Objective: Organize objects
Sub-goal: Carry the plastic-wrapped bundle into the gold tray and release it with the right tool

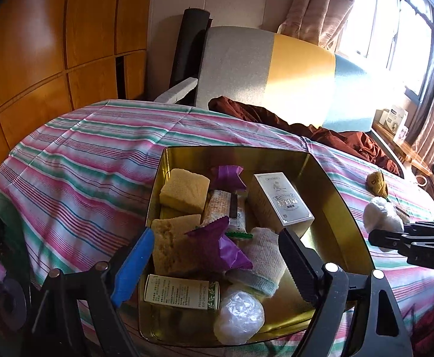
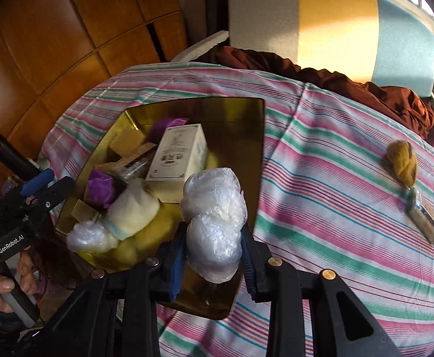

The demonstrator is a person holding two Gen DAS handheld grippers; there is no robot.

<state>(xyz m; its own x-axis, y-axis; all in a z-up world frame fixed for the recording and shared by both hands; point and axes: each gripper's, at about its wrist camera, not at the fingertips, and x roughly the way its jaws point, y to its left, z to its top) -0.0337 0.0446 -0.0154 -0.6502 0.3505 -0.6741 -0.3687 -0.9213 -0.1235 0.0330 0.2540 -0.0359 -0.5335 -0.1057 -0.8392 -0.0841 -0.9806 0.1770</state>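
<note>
Plastic-wrapped bundle (image 2: 214,232) pinched between the right fingers (image 2: 214,255), tin (image 2: 246,136) beyond them; left fingers (image 1: 217,255) spread, empty, above it.

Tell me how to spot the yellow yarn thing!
Find the striped bedspread, then look right of the gold tin. The mustard yarn ball lies there, just above a paintbrush; it is the only fuzzy yellow lump outside the tin.
</note>
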